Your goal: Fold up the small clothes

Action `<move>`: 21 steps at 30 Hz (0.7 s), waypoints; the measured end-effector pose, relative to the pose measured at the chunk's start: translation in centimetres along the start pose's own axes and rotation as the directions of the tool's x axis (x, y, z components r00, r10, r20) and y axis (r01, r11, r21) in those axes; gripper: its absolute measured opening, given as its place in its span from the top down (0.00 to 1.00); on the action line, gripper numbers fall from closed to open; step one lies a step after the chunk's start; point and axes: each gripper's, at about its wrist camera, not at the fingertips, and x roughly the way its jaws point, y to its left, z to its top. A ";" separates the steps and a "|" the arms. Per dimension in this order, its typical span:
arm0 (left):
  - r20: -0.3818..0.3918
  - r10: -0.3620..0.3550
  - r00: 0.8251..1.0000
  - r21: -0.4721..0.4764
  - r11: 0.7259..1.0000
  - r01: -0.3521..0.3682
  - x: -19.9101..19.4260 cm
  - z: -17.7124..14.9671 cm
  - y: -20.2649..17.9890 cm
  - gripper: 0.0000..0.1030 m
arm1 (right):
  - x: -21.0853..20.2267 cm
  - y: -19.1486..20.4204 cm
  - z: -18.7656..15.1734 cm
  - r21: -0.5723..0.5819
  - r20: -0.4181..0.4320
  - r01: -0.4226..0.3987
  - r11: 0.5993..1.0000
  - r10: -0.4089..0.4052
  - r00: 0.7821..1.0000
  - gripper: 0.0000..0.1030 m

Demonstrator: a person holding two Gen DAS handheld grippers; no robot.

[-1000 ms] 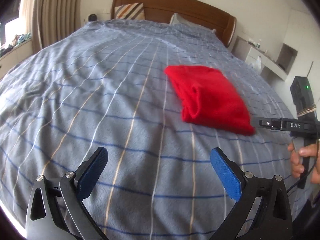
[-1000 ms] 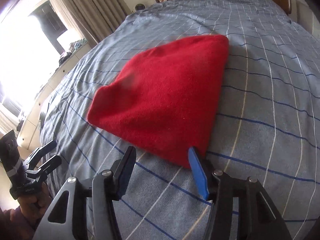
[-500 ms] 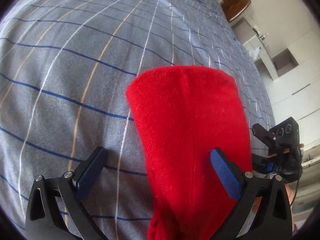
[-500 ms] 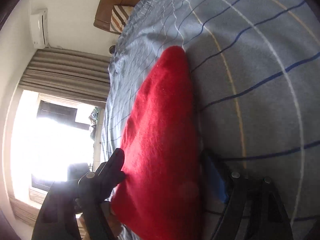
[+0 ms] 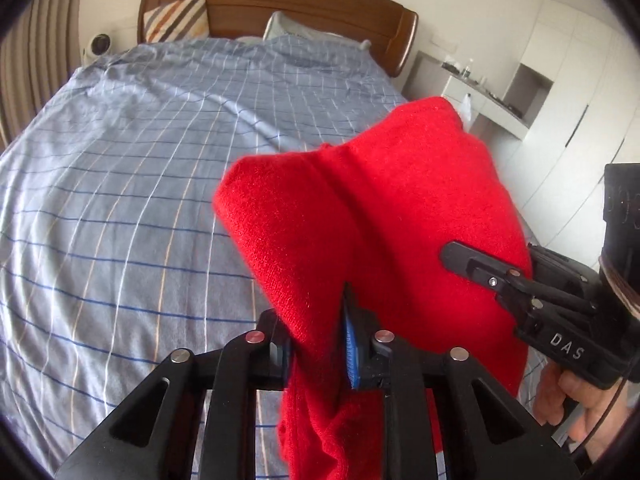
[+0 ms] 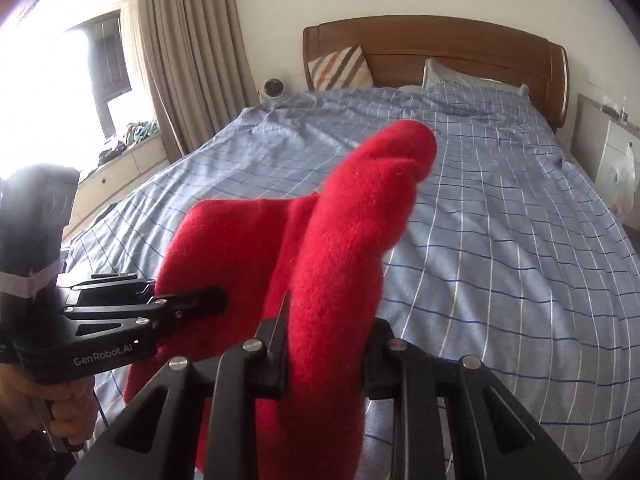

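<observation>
Nearest each camera, the left gripper (image 5: 320, 344) and right gripper (image 6: 326, 354), jaws just closing, clenched the folded red knitted garment (image 5: 372, 216), held aloft between them above the blue checked bed cover (image 5: 140, 184), before the brown wooden headboard (image 5: 280, 4).

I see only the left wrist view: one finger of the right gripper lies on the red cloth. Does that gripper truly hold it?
Observer: Yes. In the right wrist view the right gripper pinches the cloth between both fingers; its jaws have just been closing.
Operator: What is to the left of the bed?
Observer: A bright window beside the curtain; your view does not show the window.
</observation>
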 end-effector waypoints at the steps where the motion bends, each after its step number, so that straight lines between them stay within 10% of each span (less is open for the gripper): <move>1: -0.022 0.024 0.999 -0.010 1.000 -0.025 0.6 0.0 0.0 0.55 | -0.1 -1.4 0.3 0.045 -0.020 -0.008 0.999 0.009 1.000 0.65; 2: -0.032 0.075 0.997 -0.019 0.997 -0.075 1.2 -0.3 0.0 0.35 | -0.2 -3.0 0.2 0.095 -0.046 -0.011 0.995 0.015 0.999 0.47; 4: -0.008 0.186 0.983 -0.002 0.983 -0.186 1.3 -2.2 0.2 0.31 | -1.0 -6.2 -1.7 0.154 -0.080 0.078 0.985 -0.067 0.995 0.15; 10: 0.145 0.342 0.928 0.149 0.920 -0.362 -4.2 -13.1 -1.7 0.02 | -6.3 -9.7 -11.3 0.095 -0.180 0.288 0.953 -0.268 0.946 0.12; 21: 0.086 0.360 0.929 -0.006 0.933 -0.360 -13.8 -22.3 -6.2 0.00 | -16.8 0.1 -21.1 0.078 -0.112 0.239 0.968 -0.230 0.967 0.03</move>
